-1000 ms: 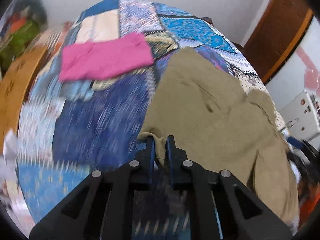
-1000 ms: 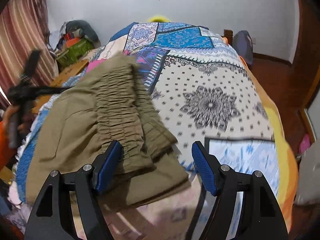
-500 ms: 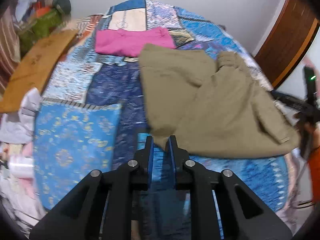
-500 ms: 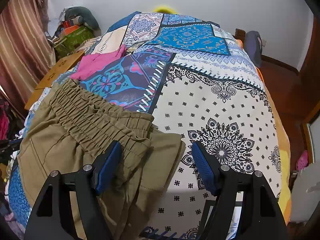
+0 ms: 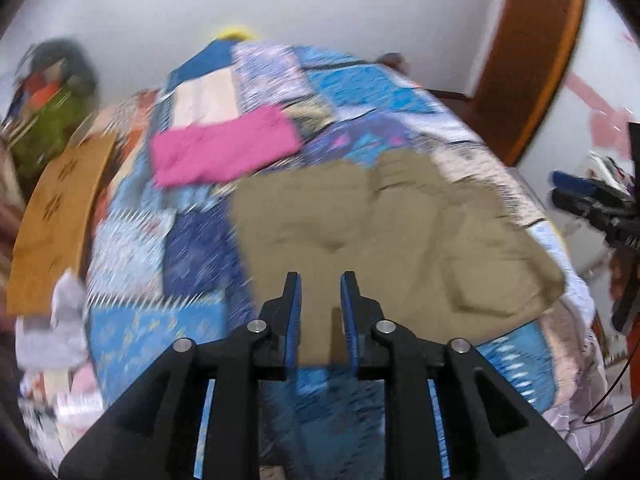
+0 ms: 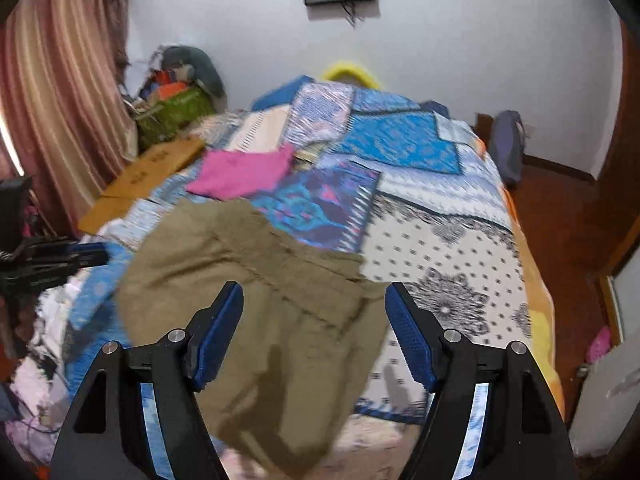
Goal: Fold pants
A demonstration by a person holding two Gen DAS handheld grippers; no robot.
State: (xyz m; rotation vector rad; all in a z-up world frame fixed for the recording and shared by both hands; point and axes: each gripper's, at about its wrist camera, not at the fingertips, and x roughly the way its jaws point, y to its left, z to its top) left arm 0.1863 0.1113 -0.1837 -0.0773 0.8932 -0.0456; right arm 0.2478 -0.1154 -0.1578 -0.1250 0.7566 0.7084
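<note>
Olive-brown pants (image 5: 384,232) lie folded in a loose heap on the patchwork bedspread (image 5: 192,256). My left gripper (image 5: 320,280) hovers above their near edge; its jaws are opening and nothing is between them. In the right wrist view the same pants (image 6: 256,288) spread below my right gripper (image 6: 314,292), which stands wide open above the cloth and holds nothing. The right gripper shows at the far right edge of the left wrist view (image 5: 580,196), and the left gripper at the left edge of the right wrist view (image 6: 60,256).
A pink folded garment (image 5: 224,152) lies further up the bed (image 6: 240,172). A flat cardboard sheet (image 5: 56,216) leans by the bed's left side. Cluttered bags (image 6: 176,100) and a curtain (image 6: 56,92) stand at the left; a wooden door (image 5: 532,52) and floor (image 6: 560,208) are at the right.
The left gripper let go of the pants' edge, its jaws parted, and it lifted back. The right gripper rose away from the waistband; the pants now lie free on the bed.
</note>
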